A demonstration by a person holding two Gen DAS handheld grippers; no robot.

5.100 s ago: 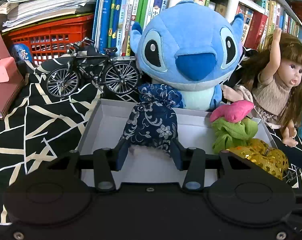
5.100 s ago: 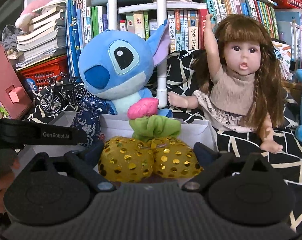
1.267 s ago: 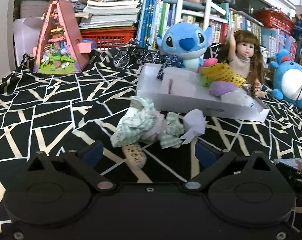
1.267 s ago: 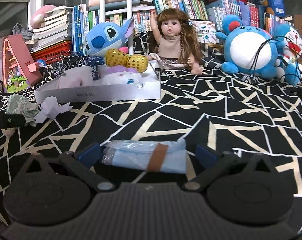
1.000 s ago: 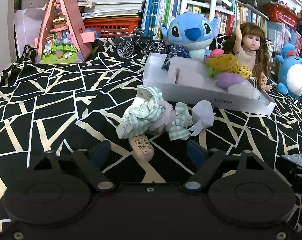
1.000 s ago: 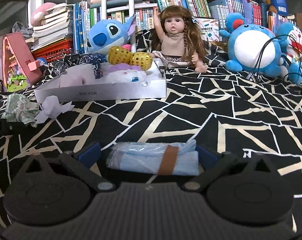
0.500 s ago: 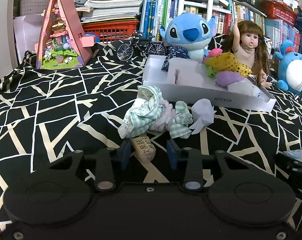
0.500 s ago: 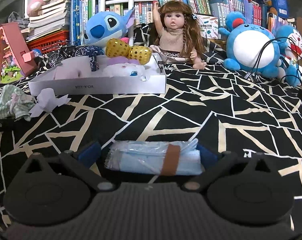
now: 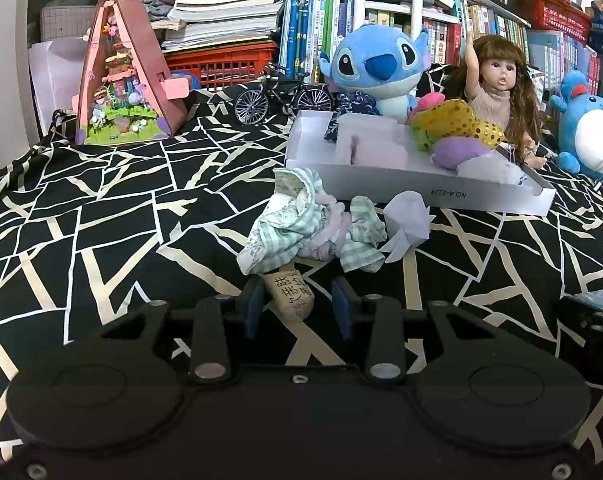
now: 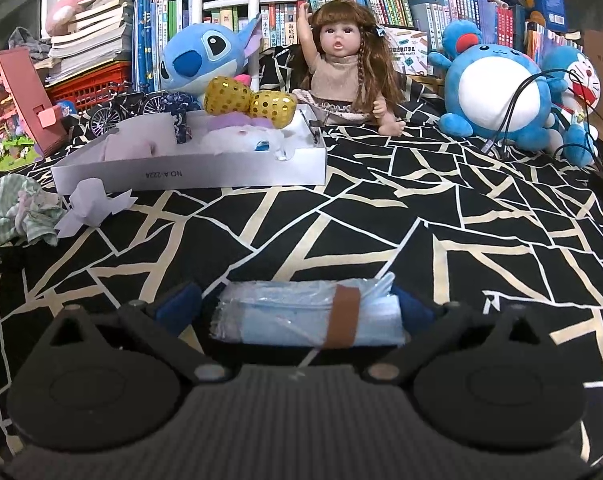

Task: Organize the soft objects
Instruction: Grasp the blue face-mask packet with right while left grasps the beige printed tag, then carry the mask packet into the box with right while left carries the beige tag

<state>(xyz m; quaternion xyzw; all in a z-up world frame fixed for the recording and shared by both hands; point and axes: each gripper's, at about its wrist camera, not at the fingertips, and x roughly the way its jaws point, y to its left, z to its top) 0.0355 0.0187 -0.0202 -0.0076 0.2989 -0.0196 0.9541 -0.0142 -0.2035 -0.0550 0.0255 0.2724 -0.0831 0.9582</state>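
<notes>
Closing in at the bottom centre of its view, the left gripper (image 9: 297, 304) has just narrowed its jaws around the cloth bundle's paper label (image 9: 291, 294), though pad contact is unclear. The right gripper (image 10: 297, 308) straddles the blue plastic-wrapped packet (image 10: 305, 316), apparently unclenched. Next, likely: clamp, lift, carry to the white box (image 9: 421, 190), upper right.

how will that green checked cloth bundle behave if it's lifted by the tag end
The cloth bundle looks loosely crumpled, so it would probably droop and unfurl. It seems light. The paper tag between the left hand-held gripper fingers might slip or tear.
</notes>
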